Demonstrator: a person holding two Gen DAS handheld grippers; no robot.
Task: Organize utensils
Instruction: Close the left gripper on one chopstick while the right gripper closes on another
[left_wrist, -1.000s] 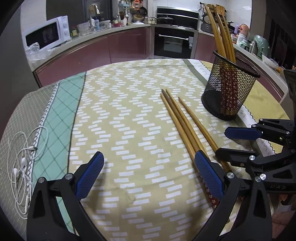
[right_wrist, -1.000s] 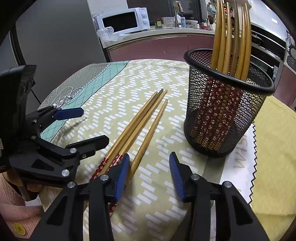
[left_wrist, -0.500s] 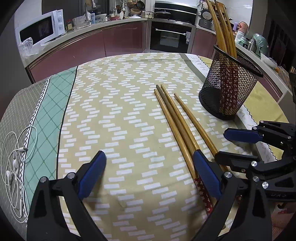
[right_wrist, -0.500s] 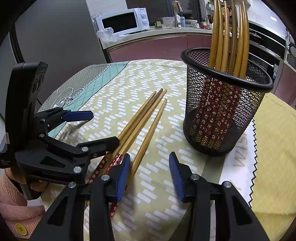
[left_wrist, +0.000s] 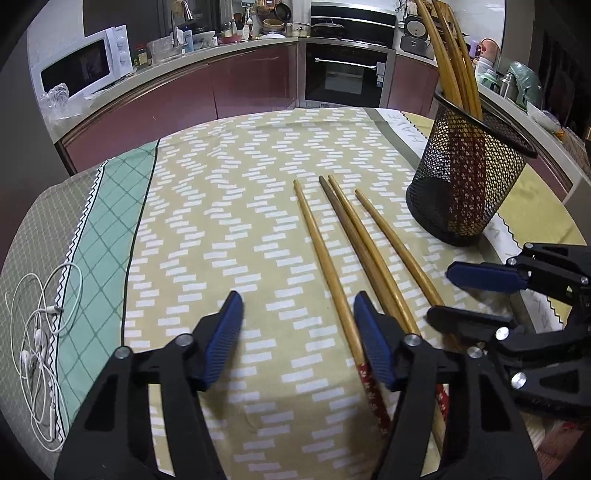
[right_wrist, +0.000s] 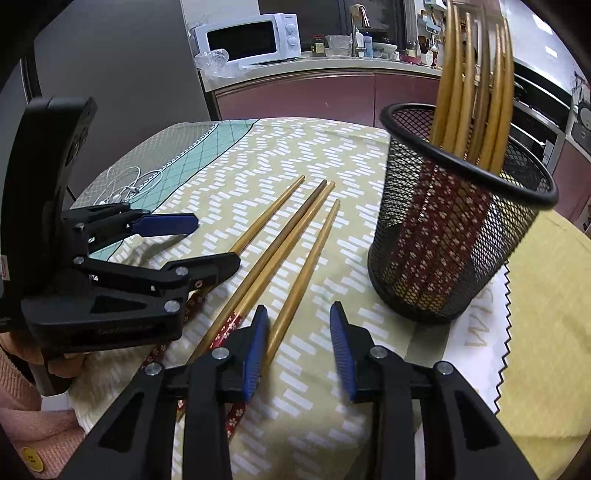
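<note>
Lying loose, four tan chopsticks (left_wrist: 328, 258) with red floral ends; both hand-held grippers spread, closing, pinching nothing.

Bare tablecloth (left_wrist: 229, 221) lies open left of the chopsticks (left_wrist: 325, 254); mesh holder (left_wrist: 465, 184) blocks right.

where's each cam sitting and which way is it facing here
Left wrist: on the left gripper, looking down its open fingers across the tablecloth at four loose chopsticks; the right gripper shows at right.
Right wrist: on the right gripper, facing the mesh holder; the left gripper, a hand and a pink sleeve show at left.
Shared: chopsticks, holder, earphones, microwave.
</note>
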